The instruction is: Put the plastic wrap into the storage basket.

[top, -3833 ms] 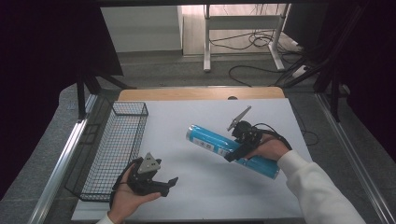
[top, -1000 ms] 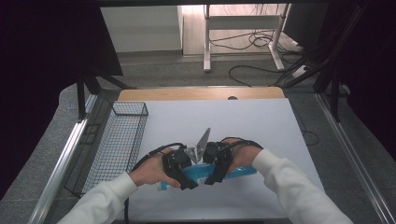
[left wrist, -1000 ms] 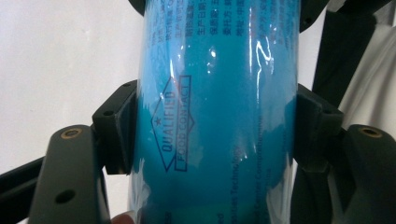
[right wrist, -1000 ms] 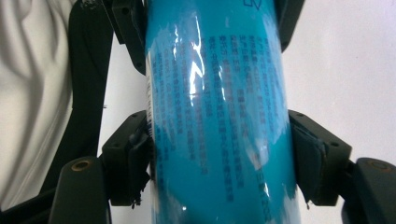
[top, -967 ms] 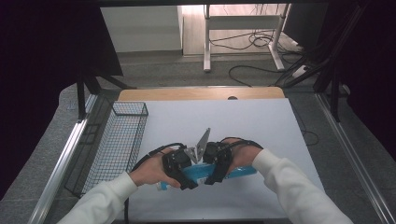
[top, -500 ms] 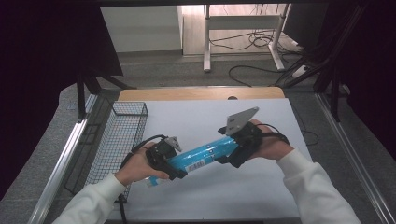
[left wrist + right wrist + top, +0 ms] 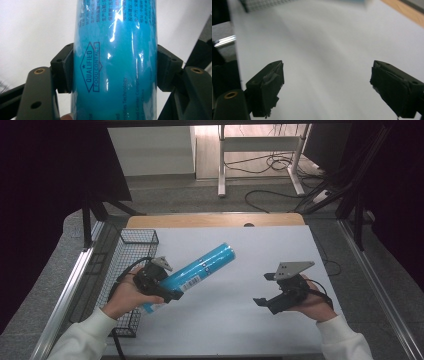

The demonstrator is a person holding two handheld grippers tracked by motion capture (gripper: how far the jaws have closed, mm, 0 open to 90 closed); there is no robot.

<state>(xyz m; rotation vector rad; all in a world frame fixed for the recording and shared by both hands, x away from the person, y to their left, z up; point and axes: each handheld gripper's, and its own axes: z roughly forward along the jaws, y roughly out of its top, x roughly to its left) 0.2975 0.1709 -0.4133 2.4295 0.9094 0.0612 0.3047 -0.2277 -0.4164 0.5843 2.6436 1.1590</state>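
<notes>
Glossy blue plastic-wrapped tube (image 7: 115, 60), matt white table (image 7: 240, 330) with a wooden edge, black wire-mesh basket (image 7: 127, 250)

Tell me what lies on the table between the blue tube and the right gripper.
Nothing: in the high view, bare white table separates the blue tube, clamped in the left gripper, from the open right gripper.

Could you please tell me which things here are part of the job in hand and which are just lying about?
In the job:
blue tube, clamped in the left tool
right tool, open, holding nothing
wire basket, probably

Lying about:
floor cables
metal stand
</notes>
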